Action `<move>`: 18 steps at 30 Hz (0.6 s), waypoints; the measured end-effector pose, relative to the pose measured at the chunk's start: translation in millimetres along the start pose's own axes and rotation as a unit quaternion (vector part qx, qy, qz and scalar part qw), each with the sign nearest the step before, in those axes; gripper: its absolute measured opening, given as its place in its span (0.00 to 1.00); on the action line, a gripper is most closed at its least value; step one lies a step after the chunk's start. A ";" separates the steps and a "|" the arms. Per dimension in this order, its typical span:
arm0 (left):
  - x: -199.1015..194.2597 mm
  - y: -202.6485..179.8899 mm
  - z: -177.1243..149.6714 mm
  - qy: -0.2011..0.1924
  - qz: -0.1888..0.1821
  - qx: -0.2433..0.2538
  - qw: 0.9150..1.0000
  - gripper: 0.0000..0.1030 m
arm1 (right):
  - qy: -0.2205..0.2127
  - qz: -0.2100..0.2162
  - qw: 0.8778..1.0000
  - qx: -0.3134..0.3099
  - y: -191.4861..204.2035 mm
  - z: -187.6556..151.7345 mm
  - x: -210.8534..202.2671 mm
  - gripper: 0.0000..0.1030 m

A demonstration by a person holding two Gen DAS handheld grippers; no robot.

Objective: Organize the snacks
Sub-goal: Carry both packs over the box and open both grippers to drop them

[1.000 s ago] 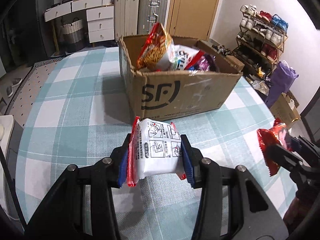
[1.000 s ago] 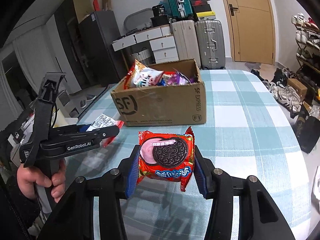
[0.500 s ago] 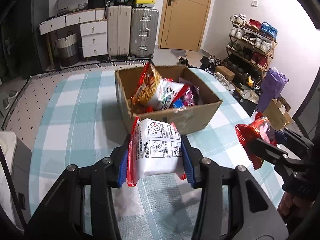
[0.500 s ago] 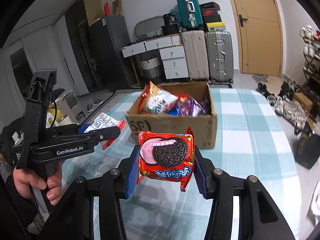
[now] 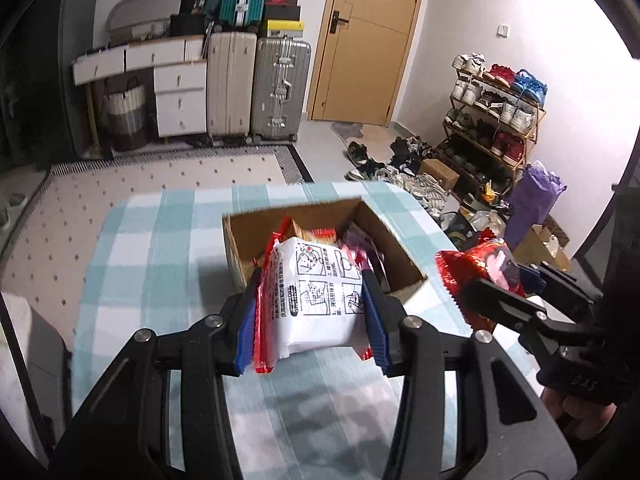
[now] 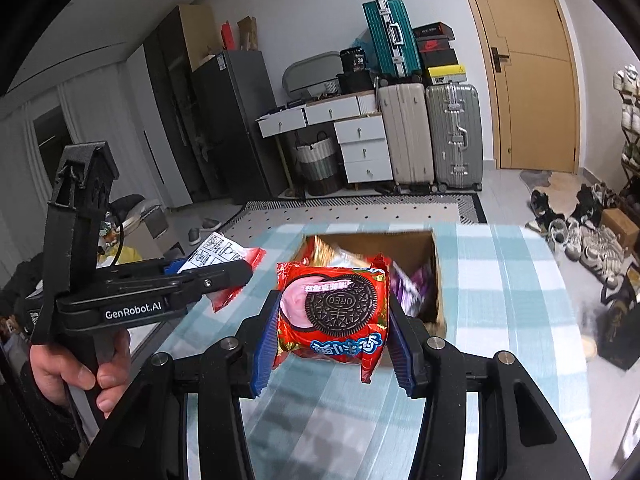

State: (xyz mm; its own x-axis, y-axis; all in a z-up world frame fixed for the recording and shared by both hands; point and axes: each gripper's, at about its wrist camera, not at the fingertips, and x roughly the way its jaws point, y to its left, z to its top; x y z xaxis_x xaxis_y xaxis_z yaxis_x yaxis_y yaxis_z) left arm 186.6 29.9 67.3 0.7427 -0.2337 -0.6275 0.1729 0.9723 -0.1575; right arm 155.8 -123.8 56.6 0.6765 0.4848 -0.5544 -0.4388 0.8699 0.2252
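Observation:
My left gripper point(image 5: 312, 308) is shut on a white snack packet with red edges point(image 5: 316, 300), held in the air above the checked table. My right gripper point(image 6: 332, 316) is shut on a red Oreo packet point(image 6: 334, 312). Both hang just before an open cardboard box point(image 5: 248, 240) point(image 6: 434, 252) that holds several snack bags. In the left wrist view the right gripper point(image 5: 492, 280) with its red packet point(image 5: 476, 268) shows at the right. In the right wrist view the left gripper point(image 6: 224, 272) and its white packet point(image 6: 218, 252) show at the left, with a hand on its handle.
The table wears a teal and white checked cloth point(image 5: 160, 264). Beyond it stand suitcases point(image 5: 256, 88), white drawers point(image 5: 180, 100), a wooden door point(image 5: 368, 40) and a shoe rack point(image 5: 496, 112). Shoes lie on the floor at the right. A dark fridge point(image 6: 228, 128) stands at the left.
Both grippers have risen with their packets still held. The box now appears lower and farther in each view, and its inside shows from above.

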 end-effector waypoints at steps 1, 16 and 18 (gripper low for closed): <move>0.9 -2.1 5.5 -0.001 0.000 0.004 1.000 0.41 | 0.001 -0.003 1.000 -0.003 -0.1 4.9 2.2 0.47; 83.4 -9.1 80.6 0.047 -0.014 0.021 0.999 0.41 | 0.010 -0.026 1.000 0.004 -37.1 61.5 60.4 0.47; 99.4 -9.4 85.1 0.048 -0.010 0.025 0.998 0.41 | 0.015 -0.028 0.999 0.007 -44.8 65.1 73.2 0.47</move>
State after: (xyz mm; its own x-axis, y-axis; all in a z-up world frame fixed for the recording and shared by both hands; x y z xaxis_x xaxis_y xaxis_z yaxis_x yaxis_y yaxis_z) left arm 313.8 -1.8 71.3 0.6745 -0.2497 -0.6947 0.2209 0.9662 -0.1328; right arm 263.5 -121.4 58.1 0.6816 0.4320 -0.5906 -0.3916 0.8972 0.2043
